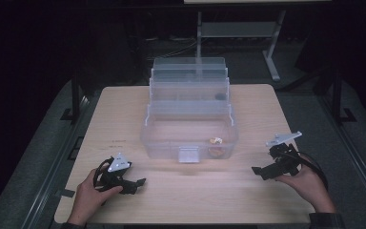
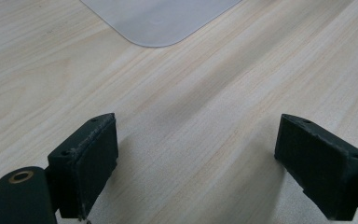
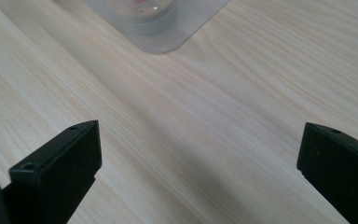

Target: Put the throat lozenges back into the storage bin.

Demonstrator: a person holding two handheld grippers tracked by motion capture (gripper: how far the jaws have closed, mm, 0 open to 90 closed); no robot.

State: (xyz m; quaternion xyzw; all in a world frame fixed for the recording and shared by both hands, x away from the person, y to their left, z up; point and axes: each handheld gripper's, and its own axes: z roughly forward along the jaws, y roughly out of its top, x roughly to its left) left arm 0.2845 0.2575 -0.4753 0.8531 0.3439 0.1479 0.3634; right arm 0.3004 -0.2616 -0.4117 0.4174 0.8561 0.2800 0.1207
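Clear tiered box (image 1: pixel 189 125) open mid-table (image 1: pixel 124 109), left gripper (image 1: pixel 136 183) and right gripper (image 1: pixel 259 171) both spread wide, empty, flanking it

Dim dark surroundings, table (image 1: pixel 124 109) lit from above, soft shadows, slight blur

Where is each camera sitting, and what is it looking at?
High view: above the person's side, looking forward and down at the table, clear box, both hands, left gripper, right gripper.
Left gripper view: rides the left gripper, open jaws over wood.
Right gripper view: rides the right gripper, open jaws.
Shared: both gripper views catch a clear box corner.
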